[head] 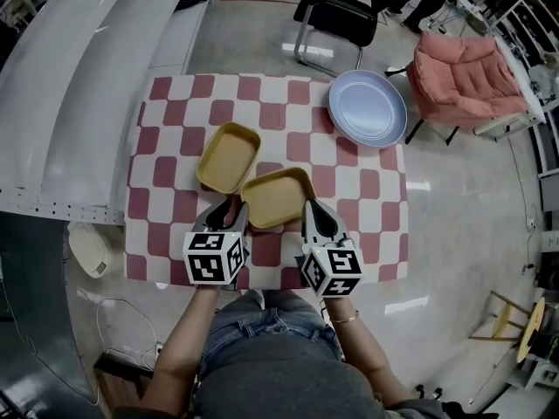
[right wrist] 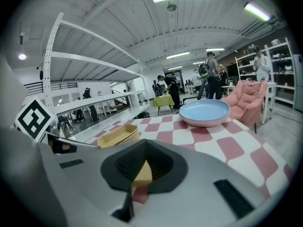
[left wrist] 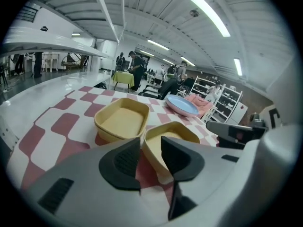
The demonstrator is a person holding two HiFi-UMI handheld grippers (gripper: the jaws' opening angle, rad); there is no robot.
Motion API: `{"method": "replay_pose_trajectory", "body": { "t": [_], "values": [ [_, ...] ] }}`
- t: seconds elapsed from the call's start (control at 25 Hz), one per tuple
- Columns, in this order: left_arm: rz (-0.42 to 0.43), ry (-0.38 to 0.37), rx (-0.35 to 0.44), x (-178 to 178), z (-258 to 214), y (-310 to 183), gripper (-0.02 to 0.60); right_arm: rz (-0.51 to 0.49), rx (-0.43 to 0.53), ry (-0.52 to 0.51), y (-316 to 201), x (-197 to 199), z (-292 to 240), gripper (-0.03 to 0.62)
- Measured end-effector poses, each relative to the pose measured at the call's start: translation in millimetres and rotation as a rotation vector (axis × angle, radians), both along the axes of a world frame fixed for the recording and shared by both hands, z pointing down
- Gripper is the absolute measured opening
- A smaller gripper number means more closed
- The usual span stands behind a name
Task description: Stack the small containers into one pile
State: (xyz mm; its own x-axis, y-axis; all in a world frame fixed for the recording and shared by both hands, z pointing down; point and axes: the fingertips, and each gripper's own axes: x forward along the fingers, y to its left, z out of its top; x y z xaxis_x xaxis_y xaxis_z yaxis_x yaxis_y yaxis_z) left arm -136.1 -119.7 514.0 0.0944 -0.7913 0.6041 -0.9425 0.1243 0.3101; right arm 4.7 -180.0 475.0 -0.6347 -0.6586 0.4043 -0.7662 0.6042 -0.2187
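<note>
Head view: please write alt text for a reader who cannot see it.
From above, the right gripper clamps the right rim of a yellow container on a checked table; the open left gripper is at its left rim. A second container lies just behind it, a blue plate farther back.

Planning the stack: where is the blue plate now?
Head view: the blue plate sits at the far right corner of the checkered cloth, beyond the near yellow container, with the pink armchair to its right.
</note>
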Motion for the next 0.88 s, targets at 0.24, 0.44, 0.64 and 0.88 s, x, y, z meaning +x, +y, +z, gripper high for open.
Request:
{"method": "replay_pose_trajectory", "body": {
  "t": [0.24,0.44,0.64,0.88],
  "values": [
    [0.014,0.065,-0.063,16,21,-1,0.155,0.055,0.004,-0.003,7,23,-2,0.009],
    [0.0,0.095,-0.112,16,37,-9,0.146,0.111,0.004,-0.002,12,45,-2,0.011],
    [-0.008,0.101,-0.135,21,47,-15,0.12,0.168,-0.004,0.003,14,67,0,0.011],
    [-0.022,0.054,-0.162,26,52,-16,0.045,0.203,0.003,0.007,15,78,-2,0.011]
  ]
}}
